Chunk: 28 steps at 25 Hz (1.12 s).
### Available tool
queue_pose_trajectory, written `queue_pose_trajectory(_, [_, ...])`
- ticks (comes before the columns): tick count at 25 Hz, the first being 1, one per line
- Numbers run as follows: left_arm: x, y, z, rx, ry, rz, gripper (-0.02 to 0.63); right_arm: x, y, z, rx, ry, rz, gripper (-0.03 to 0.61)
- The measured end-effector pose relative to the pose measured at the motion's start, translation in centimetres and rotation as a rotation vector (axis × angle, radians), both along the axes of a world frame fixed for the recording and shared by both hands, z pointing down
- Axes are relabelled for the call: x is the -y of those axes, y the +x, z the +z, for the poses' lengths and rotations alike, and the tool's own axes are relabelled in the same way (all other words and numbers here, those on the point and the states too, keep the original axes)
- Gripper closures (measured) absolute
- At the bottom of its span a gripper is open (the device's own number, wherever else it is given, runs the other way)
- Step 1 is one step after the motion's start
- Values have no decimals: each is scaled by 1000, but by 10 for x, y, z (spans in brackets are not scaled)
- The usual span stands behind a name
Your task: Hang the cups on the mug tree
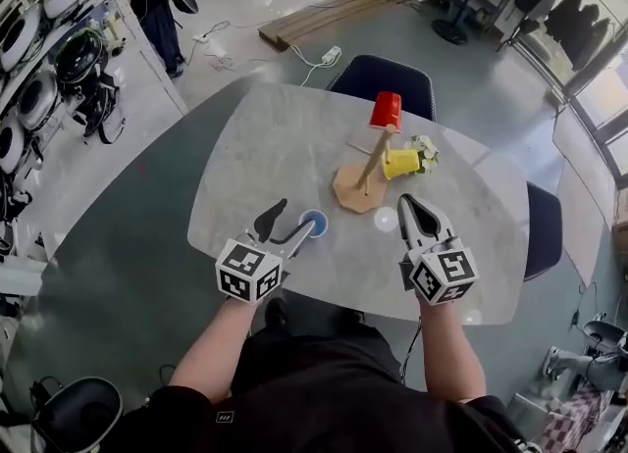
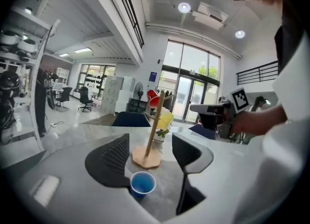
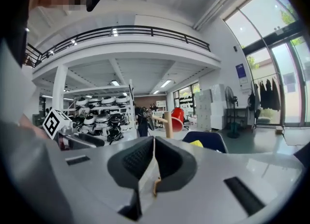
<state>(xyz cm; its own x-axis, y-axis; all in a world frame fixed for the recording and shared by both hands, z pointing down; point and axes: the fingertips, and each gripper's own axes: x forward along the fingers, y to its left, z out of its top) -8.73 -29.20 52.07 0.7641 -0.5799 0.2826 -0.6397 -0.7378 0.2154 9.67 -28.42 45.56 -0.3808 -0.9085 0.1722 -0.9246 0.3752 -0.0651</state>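
At 8 o'clock from the mug tree [image 1: 365, 172], the blue cup [image 1: 313, 223] is stood between the wide-apart left claw [image 1: 291, 220]; it should be squeezed softly. The right claw [image 1: 409, 206] is closed and empty.

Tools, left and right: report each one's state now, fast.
Left tool: open; blue cup stands between its jaws, not gripped.
Right tool: closed, holding nothing.

Pale table [image 1: 275, 147] with mug tree [image 1: 355, 191] and blue cup [image 1: 313, 223] (upright).

Pale grey marbled table [image 1: 275, 147], tan wooden mug tree [image 1: 359, 188], red cup [image 1: 386, 110], yellow cup [image 1: 400, 163], blue cup [image 1: 313, 223]
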Motion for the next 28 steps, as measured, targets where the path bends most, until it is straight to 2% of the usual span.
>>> queue_pose_trajectory(5, [-17, -14, 19, 27, 20, 241, 327, -6, -44, -5, 34, 17, 136, 557])
queue_pose_trajectory(8, [-22, -19, 38, 40, 10, 313, 314, -20, -64, 0, 31, -2, 168, 557])
queue_pose_trajectory(12, [-19, -13, 68, 49, -25, 365, 294, -31, -68, 19, 22, -40, 193, 557])
queue_pose_trajectory(18, [-27, 18, 118, 102, -18, 455, 227, -39, -46, 63, 58, -58, 238, 557])
queue_pose_trajectory(28, [-11, 42, 173, 80, -47, 431, 219, -50, -24, 125, 73, -134, 297, 557])
